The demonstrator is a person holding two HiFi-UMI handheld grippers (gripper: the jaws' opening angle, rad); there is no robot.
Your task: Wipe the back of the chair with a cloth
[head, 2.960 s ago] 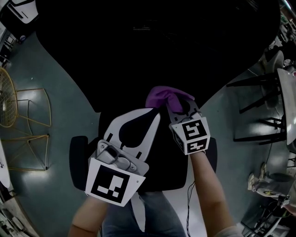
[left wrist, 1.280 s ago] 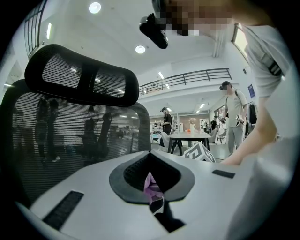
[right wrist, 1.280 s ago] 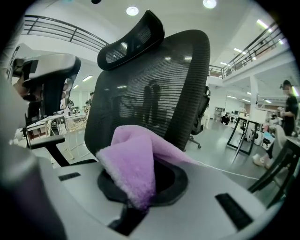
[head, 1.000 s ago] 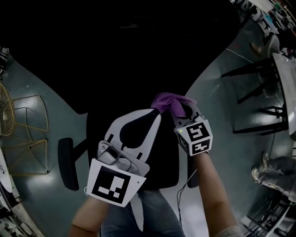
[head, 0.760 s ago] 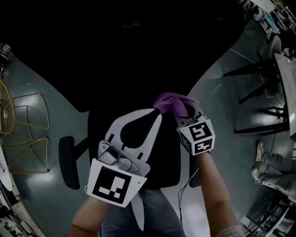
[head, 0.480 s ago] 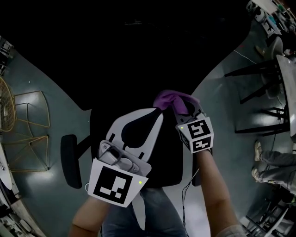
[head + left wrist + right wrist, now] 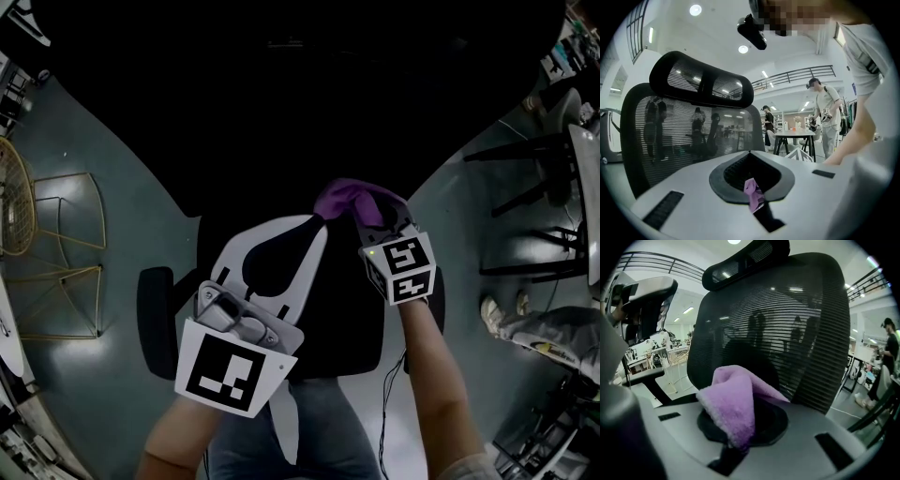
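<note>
Nearest the camera, the person's forearms carry the two grippers, each with its marker cube. The left gripper (image 7: 315,230) has its jaws brought together; a small purple piece, seemingly a corner of the cloth (image 7: 342,197), is pinched at their seam. The right gripper (image 7: 380,217) is likewise closed, clamping a large fold of the same cloth, which bunches up and over its jaws. In the head view the two gripper tips lie just beside each other, with the cloth at their meeting point above the chair's seat (image 7: 347,309). Directly beyond the cloth stands the black mesh chair back (image 7: 797,333), topped by the headrest (image 7: 745,261); whether the cloth touches the mesh cannot be told. An armrest (image 7: 155,309) projects at the left. Farther off are yellow wire chairs (image 7: 56,253) on the grey floor (image 7: 122,206), a table (image 7: 797,136) and a standing person (image 7: 829,117).
</note>
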